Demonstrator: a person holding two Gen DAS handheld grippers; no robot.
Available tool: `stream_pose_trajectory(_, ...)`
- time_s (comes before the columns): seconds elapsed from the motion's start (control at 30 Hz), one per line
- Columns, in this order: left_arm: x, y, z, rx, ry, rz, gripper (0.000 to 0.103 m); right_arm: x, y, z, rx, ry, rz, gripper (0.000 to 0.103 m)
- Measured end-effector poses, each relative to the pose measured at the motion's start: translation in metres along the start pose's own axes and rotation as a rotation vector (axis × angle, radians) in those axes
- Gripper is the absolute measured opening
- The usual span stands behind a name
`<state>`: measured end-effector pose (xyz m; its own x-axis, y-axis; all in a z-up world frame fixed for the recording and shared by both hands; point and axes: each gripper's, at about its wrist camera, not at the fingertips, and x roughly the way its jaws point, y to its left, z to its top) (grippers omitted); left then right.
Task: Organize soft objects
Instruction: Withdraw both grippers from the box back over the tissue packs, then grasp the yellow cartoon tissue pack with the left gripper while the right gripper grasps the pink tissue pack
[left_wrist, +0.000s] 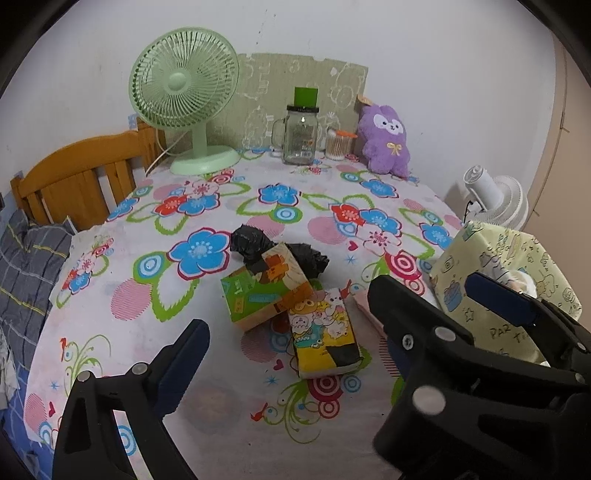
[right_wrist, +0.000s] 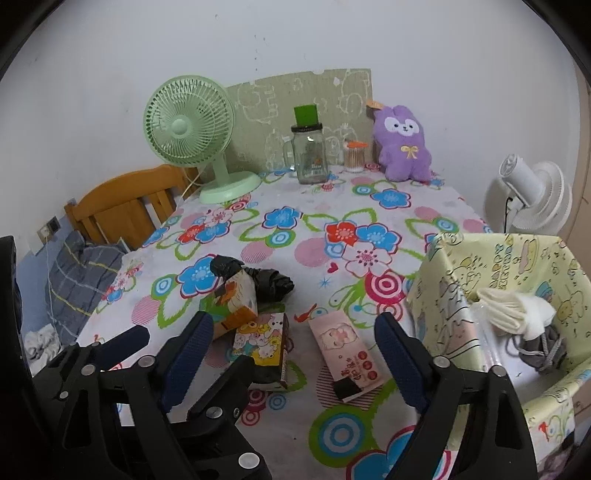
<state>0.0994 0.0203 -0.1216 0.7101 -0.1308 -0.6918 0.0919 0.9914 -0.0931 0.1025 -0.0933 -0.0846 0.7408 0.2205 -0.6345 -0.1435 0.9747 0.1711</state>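
Right wrist view shows the right gripper (right_wrist: 295, 354) with its 2 blue-padded fingers (right_wrist: 399, 358) spread wide and nothing between them, poised over the floral tablecloth (right_wrist: 317, 258). Directly between them lies the flat pink tissue pack with a cartoon face (right_wrist: 343, 354), probably the next pick. Just left of it sits the yellow cartoon-bear tissue pack (right_wrist: 262, 339), overlapped by the tilted green-and-orange tissue pack (right_wrist: 236, 299), which leans on the crumpled black plastic bag (right_wrist: 266, 280). At the right table edge stands the pale yellow cartoon-printed storage box (right_wrist: 480, 280), open-topped and already holding white and grey fabric items (right_wrist: 524, 325), so it is likely the collecting bin.

In the left wrist view, the left gripper (left_wrist: 284, 332) is likewise wide open and empty, aimed at the 2 overlapping packs, so each hand seems to have its own target.

Farther back stand a mint-green desk fan (right_wrist: 192, 136), a clear glass mason jar (right_wrist: 310, 155) and a purple plush rabbit (right_wrist: 402, 144) against the wall.
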Motion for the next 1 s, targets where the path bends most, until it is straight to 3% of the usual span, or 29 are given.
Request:
stream_pose_trajectory(0.47, 0.036, -0.010, -0.009, 0.014, 0.092, -0.029, 0.091, 0.038, -0.009, -0.011, -0.009, 0.109, -0.084, 0.069)
stream_pose_trajectory(1.0, 0.068, -0.010, -0.011, 0.005, 0.158, -0.015, 0.078, 0.076, -0.025, -0.016, 0.054, 0.217, -0.119, 0.068)
